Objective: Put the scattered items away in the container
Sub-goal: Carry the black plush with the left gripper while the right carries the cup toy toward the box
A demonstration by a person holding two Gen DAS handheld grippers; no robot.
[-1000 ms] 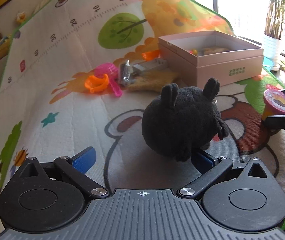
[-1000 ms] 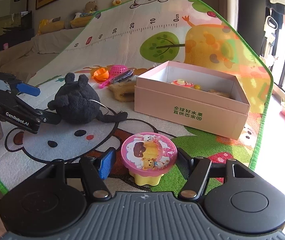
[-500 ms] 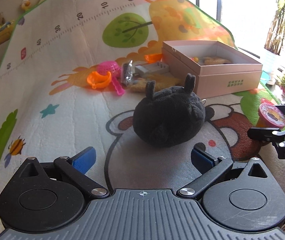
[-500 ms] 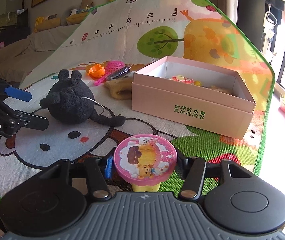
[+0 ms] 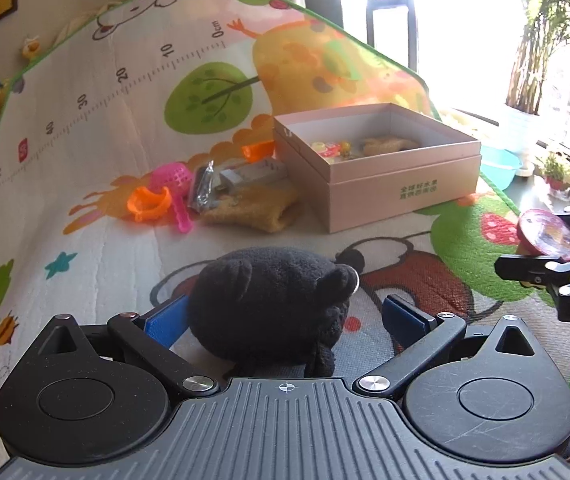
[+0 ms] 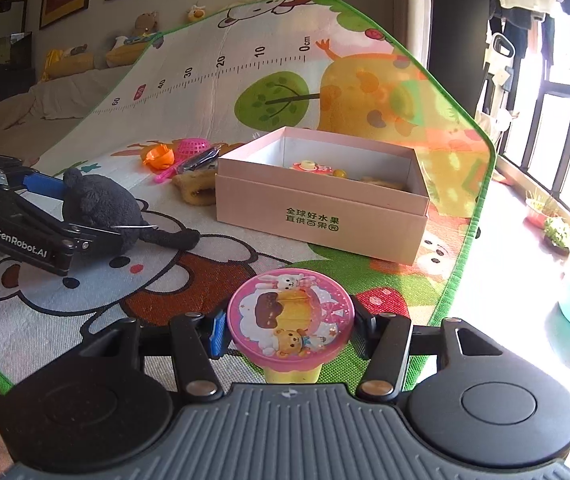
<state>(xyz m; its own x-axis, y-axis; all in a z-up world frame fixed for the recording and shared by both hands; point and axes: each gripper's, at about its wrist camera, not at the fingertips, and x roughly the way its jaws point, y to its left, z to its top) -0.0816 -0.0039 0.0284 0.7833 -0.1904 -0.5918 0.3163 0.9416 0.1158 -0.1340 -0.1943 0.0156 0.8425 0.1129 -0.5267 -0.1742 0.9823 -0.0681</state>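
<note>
- Right gripper [image 6: 291,334] is clamped on the pink-lidded cup [image 6: 291,314]; its jaws have just been closing.
- Left gripper [image 5: 285,318] stands wide around the fuzzy black plush [image 5: 271,304], which lies on the play mat [image 5: 85,248].
- Open mat runs ahead to the square pink box [image 6: 321,216].
- Small plastic toys [image 5: 161,196] cluster left of the box.

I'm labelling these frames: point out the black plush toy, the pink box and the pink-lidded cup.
black plush toy [image 5: 269,304], left wrist view, body
pink box [image 6: 321,216], right wrist view, front wall
pink-lidded cup [image 6: 289,316], right wrist view, lid
</note>
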